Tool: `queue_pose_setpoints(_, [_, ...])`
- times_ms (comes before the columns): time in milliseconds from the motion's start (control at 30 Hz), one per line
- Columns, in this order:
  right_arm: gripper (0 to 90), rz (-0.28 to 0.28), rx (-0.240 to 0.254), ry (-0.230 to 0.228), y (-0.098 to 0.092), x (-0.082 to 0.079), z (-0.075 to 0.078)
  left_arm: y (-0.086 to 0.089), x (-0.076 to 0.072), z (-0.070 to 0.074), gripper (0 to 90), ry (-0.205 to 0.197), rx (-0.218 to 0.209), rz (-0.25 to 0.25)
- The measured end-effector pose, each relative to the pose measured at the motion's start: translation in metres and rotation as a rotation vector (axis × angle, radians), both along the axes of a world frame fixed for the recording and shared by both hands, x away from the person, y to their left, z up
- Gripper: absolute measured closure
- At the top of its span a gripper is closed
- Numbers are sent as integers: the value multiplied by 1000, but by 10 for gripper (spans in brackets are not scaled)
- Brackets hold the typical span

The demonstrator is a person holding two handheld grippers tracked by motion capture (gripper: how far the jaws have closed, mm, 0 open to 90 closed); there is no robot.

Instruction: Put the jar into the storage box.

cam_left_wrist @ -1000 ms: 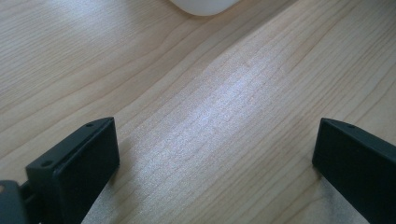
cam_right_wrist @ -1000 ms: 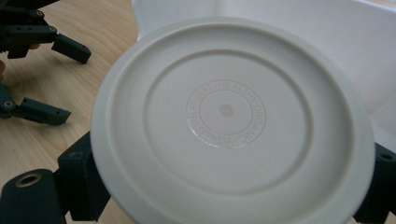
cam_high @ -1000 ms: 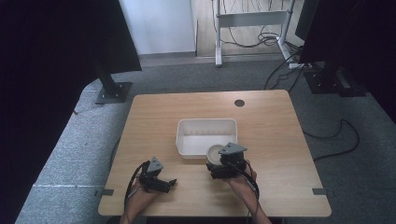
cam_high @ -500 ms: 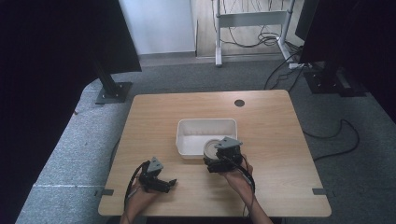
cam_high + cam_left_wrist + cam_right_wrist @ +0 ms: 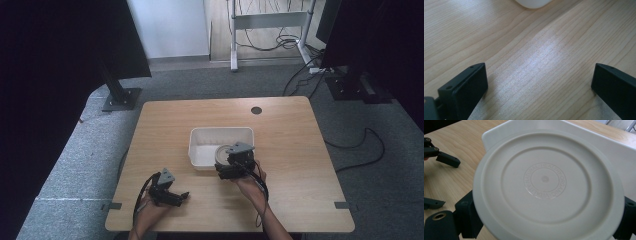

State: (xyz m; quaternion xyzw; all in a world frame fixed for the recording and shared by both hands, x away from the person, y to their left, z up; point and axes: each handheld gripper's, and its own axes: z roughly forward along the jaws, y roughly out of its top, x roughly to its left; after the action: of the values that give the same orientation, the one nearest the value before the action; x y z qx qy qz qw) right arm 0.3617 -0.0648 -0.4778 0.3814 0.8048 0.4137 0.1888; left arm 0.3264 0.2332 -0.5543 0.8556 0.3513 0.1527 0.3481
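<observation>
Since the earlier high-view frames the right gripper (image 5: 226, 169) has carried the round white lid (image 5: 546, 186) up and leftward, from just below the tub's lower right corner to over its near rim; the left gripper (image 5: 181, 197) has stayed put at lower left.

At lower left of the high view, the left gripper rests on the wooden surface (image 5: 290, 130), its fingers (image 5: 464, 87) spread wide with nothing but bare wood between them. Just right of centre sits the white rectangular tub (image 5: 220, 134), open-topped. At its lower right edge the right gripper's fingers are closed on the lid's opposite edges, holding it flat-side toward the gripper camera, partly over the tub's rim.

The grip looks thin: only the lid's edges sit in the fingers, so a tilt or a knock against the tub's wall could twist it free. The light tub could also slide if the lid is pushed against its rim, since nothing braces it.
</observation>
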Motion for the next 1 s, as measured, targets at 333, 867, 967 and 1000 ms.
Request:
queue_pose_setpoints(333, [94, -2, -2, -7, 7, 13, 0, 0, 0, 0, 3, 0, 0, 0])
queue_pose_setpoints(867, [94, -37, 2, -10, 12, 34, -7, 0, 0, 0, 3, 0, 0, 0])
queue_pose_setpoints(967, [94, -39, -1, -11, 13, 36, -10, 0, 0, 0, 3, 0, 1, 0])
queue_pose_setpoints(1000, [94, -44, 1, -9, 13, 38, -11, 0, 0, 0, 3, 0, 1, 0])
